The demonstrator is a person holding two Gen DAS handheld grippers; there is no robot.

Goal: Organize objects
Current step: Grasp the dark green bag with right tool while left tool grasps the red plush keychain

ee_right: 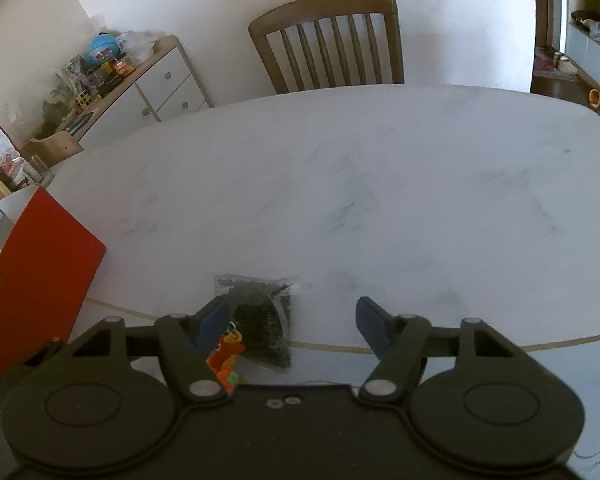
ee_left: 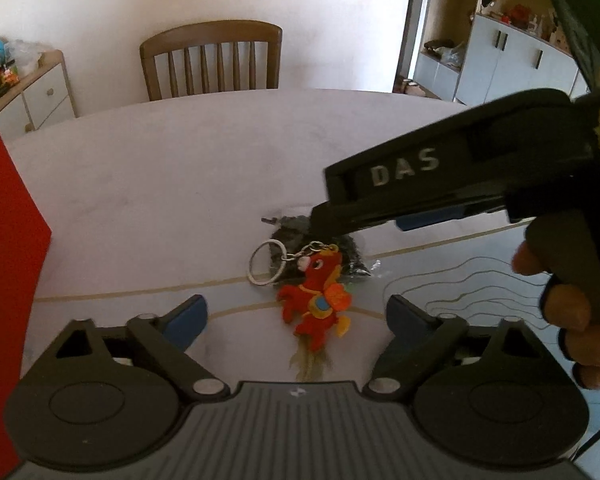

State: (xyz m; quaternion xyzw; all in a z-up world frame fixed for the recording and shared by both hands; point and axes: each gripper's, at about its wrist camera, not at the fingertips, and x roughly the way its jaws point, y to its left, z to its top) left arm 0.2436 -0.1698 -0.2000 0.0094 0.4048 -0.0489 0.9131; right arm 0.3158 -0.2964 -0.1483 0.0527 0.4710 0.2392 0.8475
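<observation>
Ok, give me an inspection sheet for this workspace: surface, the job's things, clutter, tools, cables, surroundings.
Surface: pale marbled table, a tan curved line near its front edge.
Job's things: red plush horse keychain lying flat, its metal ring beside it; dark packet in clear wrap just behind, touching it.
Clutter: red box at the table's left edge.
Tools: left tool open, low over the horse; right tool open, reaching over the packet, empty.
Cables: thin dark lines on the table at right; cannot tell cable from pattern.
Surroundings: wooden chair behind the table, white drawer unit piled with toys, grey cabinets.
</observation>
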